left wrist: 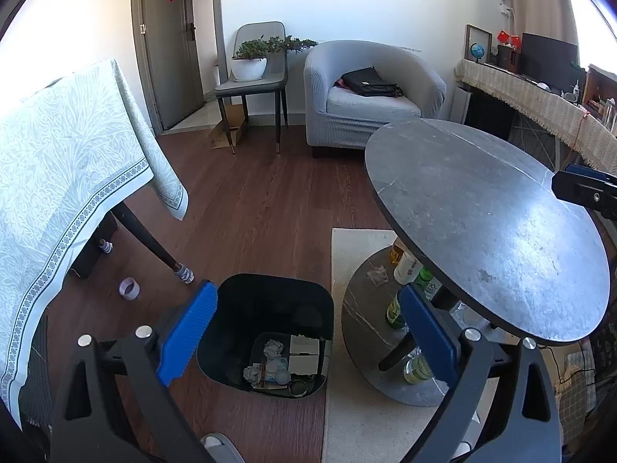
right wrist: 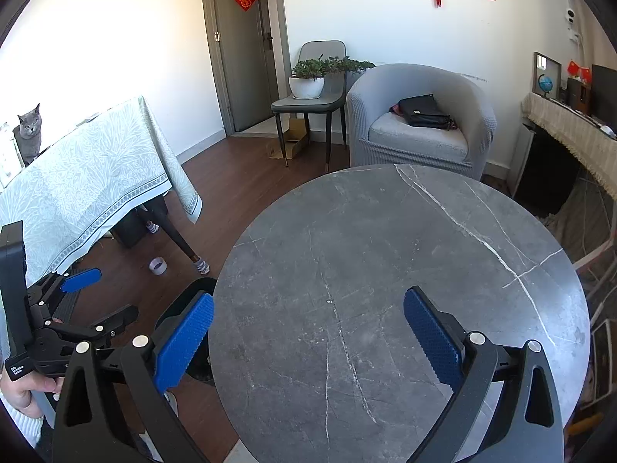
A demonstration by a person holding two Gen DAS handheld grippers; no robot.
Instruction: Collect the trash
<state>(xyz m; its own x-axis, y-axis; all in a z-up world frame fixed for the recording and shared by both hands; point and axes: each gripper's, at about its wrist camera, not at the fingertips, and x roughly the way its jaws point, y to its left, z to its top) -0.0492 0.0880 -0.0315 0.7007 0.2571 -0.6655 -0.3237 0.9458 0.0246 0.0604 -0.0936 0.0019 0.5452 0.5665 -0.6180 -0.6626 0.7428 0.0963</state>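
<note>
A black trash bin (left wrist: 231, 332) stands on the wood floor, holding crumpled paper (left wrist: 273, 347), a white box (left wrist: 304, 355) and other scraps. My left gripper (left wrist: 306, 293) hangs open above the bin's mouth with nothing between its blue pads. A crumpled tissue (left wrist: 377, 274) lies on the lower shelf of the round dark marble table (left wrist: 482, 231). My right gripper (right wrist: 308, 299) is open and empty above the bare top of the table (right wrist: 385, 270). In the right wrist view the left gripper (right wrist: 104, 297) shows at the left, held by a hand (right wrist: 23, 389), beside the bin (right wrist: 185, 301).
Several bottles (left wrist: 408, 270) stand on the table's lower shelf, over a pale rug (left wrist: 354, 405). A tape roll (left wrist: 129, 288) lies on the floor near a cloth-covered table (left wrist: 58, 162), where a grey cat (right wrist: 30, 131) sits. A grey armchair (left wrist: 370, 96) and a chair with a potted plant (left wrist: 250, 65) stand behind.
</note>
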